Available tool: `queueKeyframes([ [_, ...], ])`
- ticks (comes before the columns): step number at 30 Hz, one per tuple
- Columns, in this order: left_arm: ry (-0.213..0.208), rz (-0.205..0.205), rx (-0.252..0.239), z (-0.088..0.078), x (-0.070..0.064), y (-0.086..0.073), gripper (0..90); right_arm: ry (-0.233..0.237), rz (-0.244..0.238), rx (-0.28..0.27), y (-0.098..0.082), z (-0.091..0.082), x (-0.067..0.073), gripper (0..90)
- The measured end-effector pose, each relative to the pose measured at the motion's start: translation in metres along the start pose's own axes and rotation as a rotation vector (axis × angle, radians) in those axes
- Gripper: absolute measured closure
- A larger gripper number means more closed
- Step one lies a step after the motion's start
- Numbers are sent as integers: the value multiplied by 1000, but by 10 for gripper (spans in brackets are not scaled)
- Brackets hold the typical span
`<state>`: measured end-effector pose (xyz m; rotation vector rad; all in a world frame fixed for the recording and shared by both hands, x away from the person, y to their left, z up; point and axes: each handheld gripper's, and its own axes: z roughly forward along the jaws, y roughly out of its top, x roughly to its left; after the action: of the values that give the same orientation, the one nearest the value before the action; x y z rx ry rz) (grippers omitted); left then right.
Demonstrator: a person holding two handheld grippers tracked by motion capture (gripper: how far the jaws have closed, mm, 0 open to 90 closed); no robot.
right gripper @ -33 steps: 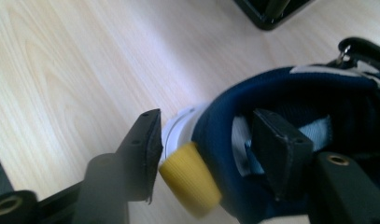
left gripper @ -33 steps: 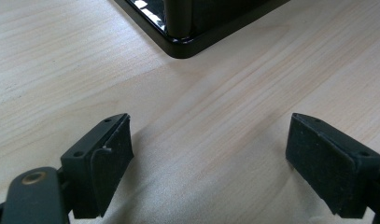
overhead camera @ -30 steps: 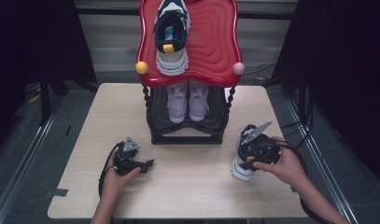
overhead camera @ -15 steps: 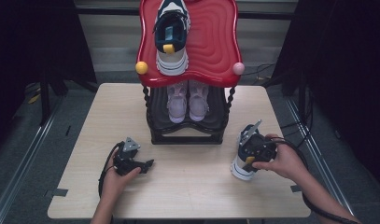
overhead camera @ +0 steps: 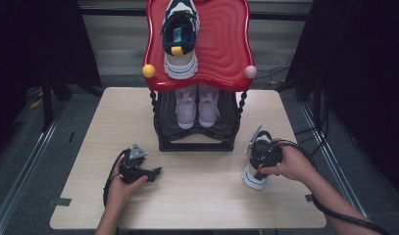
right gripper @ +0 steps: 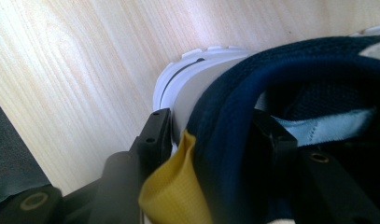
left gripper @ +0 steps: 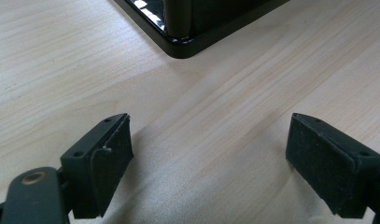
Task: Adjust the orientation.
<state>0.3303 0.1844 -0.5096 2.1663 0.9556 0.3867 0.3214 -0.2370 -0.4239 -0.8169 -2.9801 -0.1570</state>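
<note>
Right gripper (overhead camera: pixel 260 164) has just been closing its jaws over the padded navy heel collar of the sneaker (right gripper: pixel 253 98) standing on the table (overhead camera: pixel 202 196) right of the shoe rack (overhead camera: pixel 197 142), one jaw inside, one outside, while the left gripper (overhead camera: pixel 153 172) rests near the rack, jaws spread wide on nothing.

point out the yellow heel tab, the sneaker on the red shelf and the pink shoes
yellow heel tab (right gripper: pixel 171 193), right gripper view, on the fabric loop
sneaker (overhead camera: pixel 180 41), high view, on its tongue
pink shoes (overhead camera: pixel 197 105), high view, between the pair's toes
</note>
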Motion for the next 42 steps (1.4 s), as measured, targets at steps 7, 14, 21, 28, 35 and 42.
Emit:
queueKeyframes([
  [7, 0, 0, 0, 0, 0, 0, 140, 50, 15, 38, 5, 1, 0, 566],
  [14, 0, 0, 0, 0, 0, 0, 139, 66, -30, 73, 12, 5, 0, 626],
  [21, -2, 0, 0, 0, 0, 0, 139, 75, -31, 93, 14, 3, 0, 635],
  [28, -2, 0, 1, 0, 0, 0, 139, 66, -28, 77, 10, 1, -2, 594],
  [35, -2, -1, 0, 0, 0, 0, 139, 65, -23, 85, 7, 0, -2, 631],
  [42, -1, 0, 0, 0, 0, 0, 139, 70, -62, 99, 8, 1, -2, 646],
])
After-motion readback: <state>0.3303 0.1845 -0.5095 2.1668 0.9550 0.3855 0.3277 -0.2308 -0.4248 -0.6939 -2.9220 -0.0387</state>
